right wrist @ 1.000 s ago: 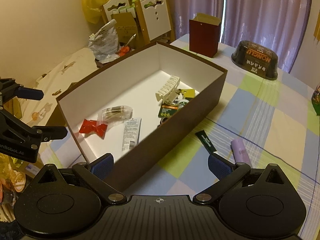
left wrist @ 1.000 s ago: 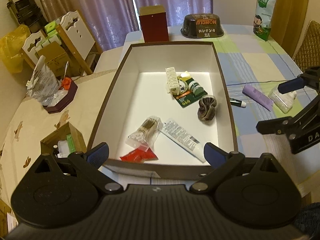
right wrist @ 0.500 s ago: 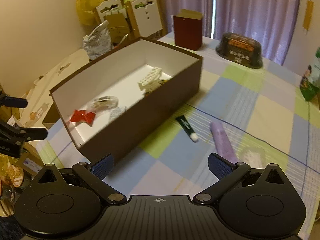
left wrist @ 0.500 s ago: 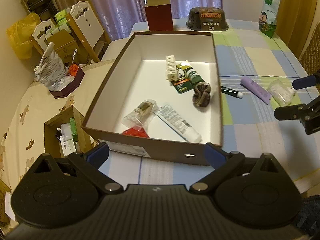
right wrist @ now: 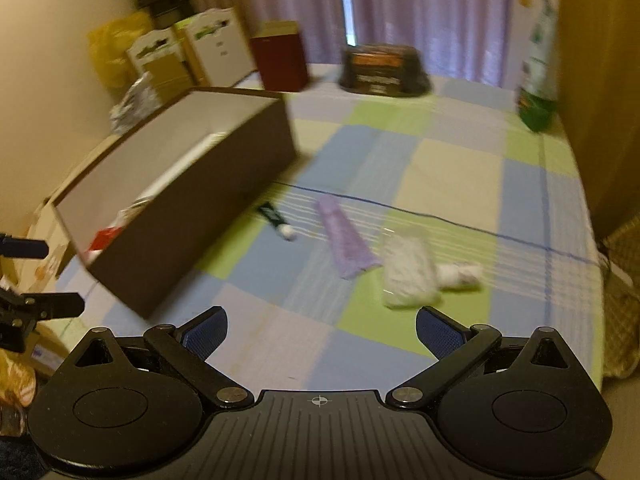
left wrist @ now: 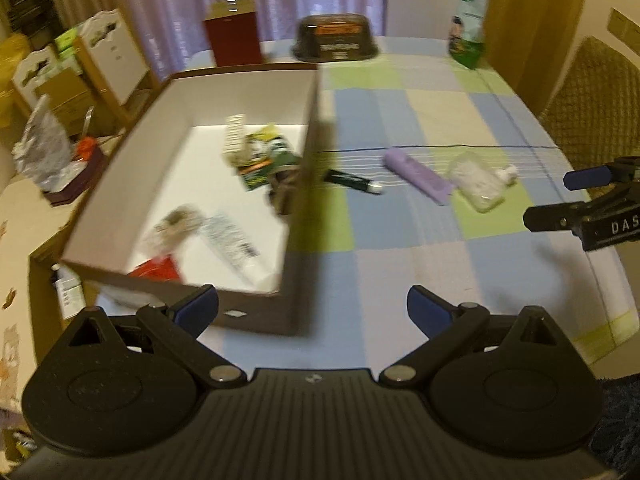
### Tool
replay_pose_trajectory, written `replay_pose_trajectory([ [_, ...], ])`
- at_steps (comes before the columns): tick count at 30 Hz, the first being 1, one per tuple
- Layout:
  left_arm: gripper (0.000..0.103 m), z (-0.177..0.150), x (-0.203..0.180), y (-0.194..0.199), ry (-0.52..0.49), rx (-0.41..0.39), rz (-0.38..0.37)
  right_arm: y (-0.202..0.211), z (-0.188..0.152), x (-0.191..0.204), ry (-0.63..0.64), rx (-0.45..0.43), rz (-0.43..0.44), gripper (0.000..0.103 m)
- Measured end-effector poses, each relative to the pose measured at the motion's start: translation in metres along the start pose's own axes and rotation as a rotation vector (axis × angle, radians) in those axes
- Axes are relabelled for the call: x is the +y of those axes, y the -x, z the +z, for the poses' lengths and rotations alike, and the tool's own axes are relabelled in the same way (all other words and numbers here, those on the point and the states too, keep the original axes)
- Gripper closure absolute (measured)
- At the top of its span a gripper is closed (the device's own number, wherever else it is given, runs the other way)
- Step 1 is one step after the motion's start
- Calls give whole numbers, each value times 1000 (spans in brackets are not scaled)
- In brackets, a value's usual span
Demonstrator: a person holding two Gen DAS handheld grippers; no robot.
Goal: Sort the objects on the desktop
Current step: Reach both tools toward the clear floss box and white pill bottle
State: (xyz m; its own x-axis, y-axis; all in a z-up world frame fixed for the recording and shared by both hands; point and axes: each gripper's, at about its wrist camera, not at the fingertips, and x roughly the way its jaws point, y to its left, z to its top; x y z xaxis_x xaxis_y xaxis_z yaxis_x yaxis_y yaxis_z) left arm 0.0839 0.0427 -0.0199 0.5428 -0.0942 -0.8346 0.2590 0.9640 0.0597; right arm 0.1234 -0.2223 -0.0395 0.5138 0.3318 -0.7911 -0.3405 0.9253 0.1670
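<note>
A brown box [left wrist: 304, 152] [right wrist: 192, 216] with a white inside lies on the checked tablecloth and holds several small items: a red packet [left wrist: 158, 268], a white tube [left wrist: 232, 240], a green card [left wrist: 264, 160]. To its right on the cloth lie a dark green tube [left wrist: 352, 180] [right wrist: 276, 220], a purple tube [left wrist: 418, 176] [right wrist: 346, 240] and a clear bag [left wrist: 478, 180] [right wrist: 408, 272]. My left gripper [left wrist: 312, 310] is open and empty over the table's near edge. My right gripper [right wrist: 322, 330] is open and empty, a little in front of the clear bag.
At the table's far end stand a dark red box [left wrist: 234, 36], a black bowl-shaped container [left wrist: 336, 38] and a green snack bag [left wrist: 470, 20]. White chairs [left wrist: 108, 60] and clutter stand left of the table. A woven chair [left wrist: 592, 96] is at the right.
Both views have swung to the right and pulled back from the box; the loose items on the cloth now lie nearer the centre. Both grippers stay open.
</note>
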Motion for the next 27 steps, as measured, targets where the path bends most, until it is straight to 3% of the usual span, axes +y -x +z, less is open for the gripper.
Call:
replay_pose_trajectory([
  [7,5,16,-39,-30,-27,14,-27,1,-10,-55,-55,17,-56,0],
  [11,5,24,-55,-48,-34,29,-30,-2,-13,-74,-59,7,-28,0],
  [22,6,38,-58,-79,-8,95,5,-45,10,-93,91,-33,25,1],
  [23,6,39,-57,-81,-3,100,9,-48,12,-96,101,-30,26,3],
  [24,6,40,-56,-84,1,104,13,-52,14,-99,111,-27,26,13],
  [27,7,43,-55,-92,9,117,14,-61,19,-111,131,-14,19,16],
])
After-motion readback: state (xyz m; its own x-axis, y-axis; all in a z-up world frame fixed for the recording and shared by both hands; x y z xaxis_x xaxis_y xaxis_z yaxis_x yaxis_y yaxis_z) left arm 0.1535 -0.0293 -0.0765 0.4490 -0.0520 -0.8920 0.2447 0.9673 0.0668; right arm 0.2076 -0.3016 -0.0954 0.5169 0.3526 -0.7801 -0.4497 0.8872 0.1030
